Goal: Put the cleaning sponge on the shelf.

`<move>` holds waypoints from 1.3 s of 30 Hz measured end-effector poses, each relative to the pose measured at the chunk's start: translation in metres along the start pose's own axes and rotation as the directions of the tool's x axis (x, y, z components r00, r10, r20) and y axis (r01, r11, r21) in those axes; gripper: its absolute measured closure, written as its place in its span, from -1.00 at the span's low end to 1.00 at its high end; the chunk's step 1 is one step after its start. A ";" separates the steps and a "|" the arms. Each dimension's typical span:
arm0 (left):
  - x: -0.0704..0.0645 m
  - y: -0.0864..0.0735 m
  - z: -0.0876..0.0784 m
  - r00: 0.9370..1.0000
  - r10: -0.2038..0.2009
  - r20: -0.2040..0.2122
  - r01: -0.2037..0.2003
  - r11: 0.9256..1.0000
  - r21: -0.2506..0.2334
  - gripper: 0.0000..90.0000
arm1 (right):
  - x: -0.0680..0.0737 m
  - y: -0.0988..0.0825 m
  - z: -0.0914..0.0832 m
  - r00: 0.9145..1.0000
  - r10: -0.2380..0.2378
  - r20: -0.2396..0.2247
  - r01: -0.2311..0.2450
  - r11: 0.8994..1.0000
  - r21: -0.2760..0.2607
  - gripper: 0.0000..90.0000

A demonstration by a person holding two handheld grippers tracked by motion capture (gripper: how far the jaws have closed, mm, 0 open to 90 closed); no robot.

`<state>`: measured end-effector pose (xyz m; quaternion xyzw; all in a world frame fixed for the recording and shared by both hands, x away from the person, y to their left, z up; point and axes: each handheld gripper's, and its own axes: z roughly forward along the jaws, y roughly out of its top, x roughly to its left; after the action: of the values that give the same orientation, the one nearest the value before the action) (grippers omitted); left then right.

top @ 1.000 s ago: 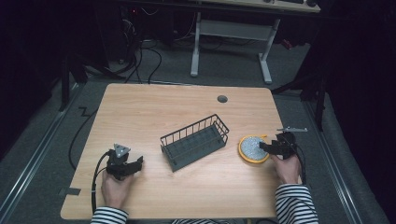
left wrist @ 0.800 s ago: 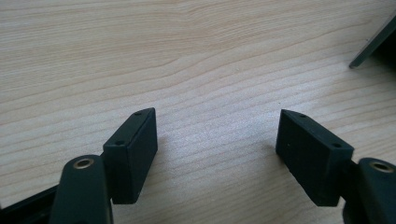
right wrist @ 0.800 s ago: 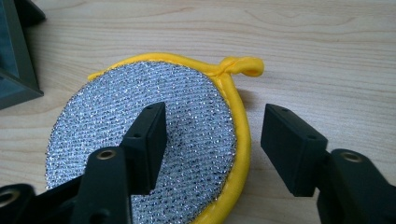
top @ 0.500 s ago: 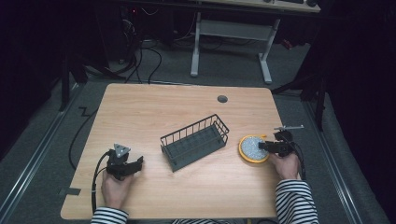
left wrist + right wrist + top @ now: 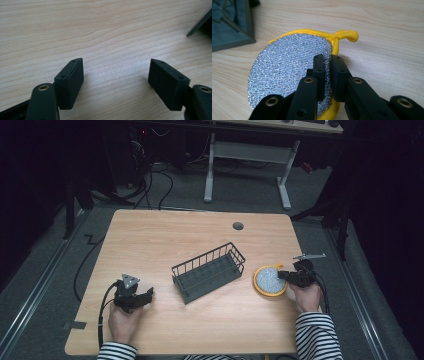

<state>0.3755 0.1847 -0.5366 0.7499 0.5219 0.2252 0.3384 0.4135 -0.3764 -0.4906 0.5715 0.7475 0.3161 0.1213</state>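
Note:
A round scouring pad (image 5: pixel 269 280) with a silver mesh face and yellow rim lies at the table's right, beside a dark wire basket (image 5: pixel 209 271). My right gripper (image 5: pixel 287 276) is shut on the scouring pad's (image 5: pixel 289 70) edge, its jaws pinching the rim and tipping that side up off the wood; a yellow hanging loop (image 5: pixel 347 36) sticks out behind. My left gripper (image 5: pixel 148 295) rests on the table at the front left, open, with bare wood between its fingers (image 5: pixel 71 81). My right gripper (image 5: pixel 327 75) shows both jaws pressed close together on the pad.
The wooden table (image 5: pixel 165 240) has a round grommet hole (image 5: pixel 238 226) near its far edge. A small metal tool (image 5: pixel 309 256) lies at the right edge behind my right hand. A corner of the basket (image 5: pixel 198 22) shows in the left gripper view. Cables trail off the left side.
My right gripper has closed on the pad's edge and lifted that side slightly. The left gripper has not moved.

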 end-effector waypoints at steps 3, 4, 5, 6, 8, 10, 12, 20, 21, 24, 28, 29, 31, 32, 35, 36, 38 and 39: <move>0.000 0.000 0.000 1.000 0.000 0.000 0.000 1.000 0.000 -0.35 | 0.003 0.001 -0.006 1.000 -0.015 -0.012 0.014 1.000 -0.025 0.86; 0.000 0.000 0.000 1.000 0.000 0.000 0.000 1.000 0.000 -0.35 | 0.004 0.002 -0.008 1.000 -0.022 -0.014 0.021 0.999 -0.031 0.86; 0.000 0.000 0.000 1.000 0.000 0.000 0.000 1.000 0.000 -0.35 | 0.004 0.003 -0.010 1.000 -0.024 -0.016 0.023 0.999 -0.037 0.87; 0.000 0.000 0.000 1.000 -0.001 -0.001 0.001 1.000 0.000 -0.35 | 0.006 0.005 -0.016 0.999 -0.033 -0.018 0.032 0.998 -0.053 0.87; 0.000 0.000 0.000 1.000 -0.002 -0.002 0.002 1.000 0.000 -0.35 | 0.007 0.006 -0.019 0.999 -0.041 -0.017 0.040 0.997 -0.063 0.87; 0.000 0.000 0.000 1.000 -0.002 -0.003 0.002 1.000 0.001 -0.35 | 0.008 0.008 -0.026 0.999 -0.042 -0.027 0.039 0.995 -0.091 0.87; 0.000 0.000 0.000 1.000 -0.002 -0.003 0.002 1.000 0.000 -0.35 | 0.010 0.010 -0.033 0.998 -0.053 -0.025 0.050 0.992 -0.115 0.87; -0.001 0.000 0.000 1.000 -0.002 -0.004 0.002 1.000 0.001 -0.36 | 0.021 0.024 -0.054 0.994 -0.095 -0.047 0.085 0.980 -0.181 0.86; -0.001 0.000 0.000 1.000 0.001 -0.003 -0.001 1.000 0.001 -0.36 | 0.022 0.025 -0.057 0.994 -0.100 -0.050 0.089 0.978 -0.189 0.86; -0.001 0.000 0.000 1.000 0.002 -0.002 -0.002 1.000 0.001 -0.35 | 0.028 0.032 -0.063 0.991 -0.121 -0.063 0.106 0.972 -0.208 0.86; -0.002 0.000 0.000 1.000 0.002 -0.004 -0.002 1.000 0.001 -0.36 | 0.034 0.039 -0.067 0.988 -0.136 -0.072 0.117 0.968 -0.223 0.86; -0.002 0.000 0.000 1.000 0.002 -0.005 -0.002 1.000 0.001 -0.37 | 0.038 0.043 -0.069 0.986 -0.149 -0.076 0.128 0.964 -0.233 0.86; -0.002 0.000 0.000 1.000 0.003 -0.003 -0.003 1.000 0.003 -0.37 | 0.040 0.044 -0.070 0.985 -0.151 -0.079 0.129 0.963 -0.236 0.86; -0.002 0.000 0.000 1.000 0.003 -0.004 -0.003 1.000 0.002 -0.38 | 0.042 0.045 -0.071 0.984 -0.155 -0.085 0.130 0.961 -0.244 0.86; -0.002 0.000 0.000 1.000 0.003 -0.003 -0.003 1.000 0.003 -0.38 | 0.048 0.051 -0.071 0.981 -0.167 -0.099 0.139 0.960 -0.244 0.86; -0.002 0.000 0.000 1.000 0.003 -0.003 -0.003 1.000 0.003 -0.38 | 0.048 0.051 -0.071 0.981 -0.167 -0.099 0.139 0.960 -0.244 0.86; -0.002 0.000 0.000 1.000 0.003 -0.003 -0.003 1.000 0.003 -0.38 | 0.052 0.055 -0.071 0.979 -0.172 -0.105 0.142 0.959 -0.246 0.86; -0.002 0.000 0.000 1.000 0.003 -0.003 -0.003 1.000 0.003 -0.38 | 0.053 0.056 -0.071 0.978 -0.179 -0.107 0.148 0.956 -0.252 0.86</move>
<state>0.3749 0.1829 -0.5365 0.7510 0.5215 0.2259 0.3360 0.4023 -0.3423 -0.3921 0.4668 0.7543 0.4302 0.1676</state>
